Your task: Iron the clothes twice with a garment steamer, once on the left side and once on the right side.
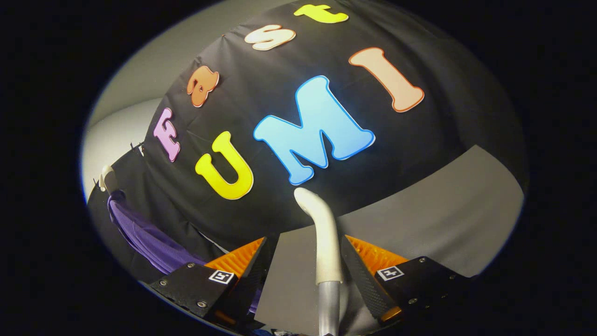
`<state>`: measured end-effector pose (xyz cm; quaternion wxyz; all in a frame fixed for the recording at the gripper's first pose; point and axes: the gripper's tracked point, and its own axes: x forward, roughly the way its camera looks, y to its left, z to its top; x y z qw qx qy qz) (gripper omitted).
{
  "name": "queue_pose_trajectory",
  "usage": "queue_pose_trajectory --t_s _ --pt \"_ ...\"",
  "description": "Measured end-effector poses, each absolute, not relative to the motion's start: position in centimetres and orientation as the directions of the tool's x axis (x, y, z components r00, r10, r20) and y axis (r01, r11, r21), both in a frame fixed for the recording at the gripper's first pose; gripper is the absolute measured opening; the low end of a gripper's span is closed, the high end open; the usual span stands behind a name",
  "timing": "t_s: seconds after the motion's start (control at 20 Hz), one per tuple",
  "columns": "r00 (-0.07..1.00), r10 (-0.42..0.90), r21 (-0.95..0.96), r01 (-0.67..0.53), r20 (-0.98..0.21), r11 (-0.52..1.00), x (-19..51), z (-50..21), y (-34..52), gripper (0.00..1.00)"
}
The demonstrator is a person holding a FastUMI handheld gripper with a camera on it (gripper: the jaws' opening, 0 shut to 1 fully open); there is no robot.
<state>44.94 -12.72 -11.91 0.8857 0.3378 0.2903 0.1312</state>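
We see the grey table (pixel 443 219) spread beyond the fingers, with a purple garment (pixel 149 238) hanging from a white hanger (pixel 108 179) off to the left of them. The garment steamer (pixel 324 242) rises between the fingers, white head curving up from a grey tube. Our gripper (pixel 305 268) stands open; the right finger lies just beside the steamer, the left apart from it.
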Motion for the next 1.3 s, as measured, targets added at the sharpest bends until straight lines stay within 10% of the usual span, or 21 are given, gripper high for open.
queue_pose_trajectory --t_s 0.6,0.9,1.3 --pt "0.608 0.623 0.808 0.054 -0.493 0.587 46.9 -18.0 -7.8 0.92" --pt "0.553 0.688 0.878 0.206 -0.469 0.432 46.7 -19.5 -8.0 0.42" --pt "0.6 0.632 0.846 0.157 -0.491 0.509 44.2 -16.9 -8.6 0.32"
